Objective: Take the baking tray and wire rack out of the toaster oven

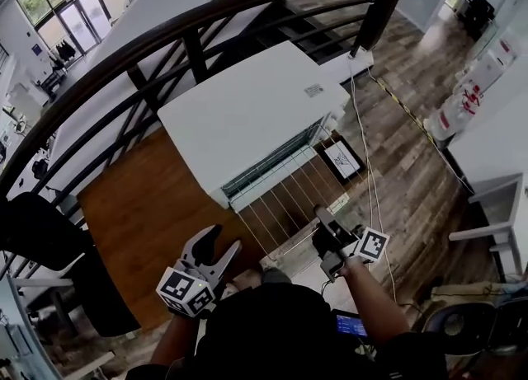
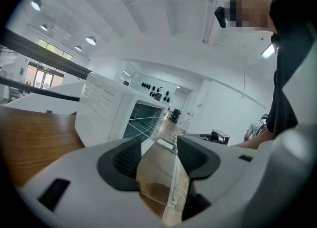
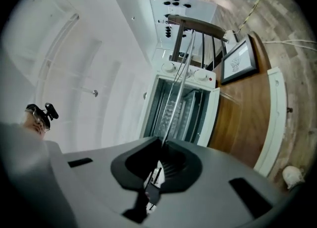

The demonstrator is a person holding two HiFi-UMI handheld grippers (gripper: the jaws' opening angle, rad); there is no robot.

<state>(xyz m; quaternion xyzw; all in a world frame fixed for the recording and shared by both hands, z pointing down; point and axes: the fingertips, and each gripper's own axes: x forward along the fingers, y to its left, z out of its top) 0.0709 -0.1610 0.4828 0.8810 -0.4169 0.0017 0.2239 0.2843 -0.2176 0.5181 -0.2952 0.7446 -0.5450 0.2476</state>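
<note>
The white toaster oven [image 1: 247,110] stands on a wooden table [image 1: 140,205] with its front open towards me. The wire rack [image 1: 289,201] sticks well out of the opening, roughly level. My right gripper [image 1: 320,215] is shut on the rack's near edge. In the right gripper view the rack [image 3: 176,86] runs edge-on from the shut jaws [image 3: 161,145] back into the oven [image 3: 181,108]. My left gripper [image 1: 224,242] hovers open and empty to the left of the rack. It faces the oven [image 2: 116,113] over the lowered glass door [image 2: 158,165]. I cannot make out the baking tray.
A dark curved railing [image 1: 165,36] crosses above the oven. A framed picture [image 1: 341,158] lies on the table to the oven's right, with white cables [image 1: 363,147] trailing past it. The table's edge is close in front of me. A dark chair [image 1: 49,246] stands at the left.
</note>
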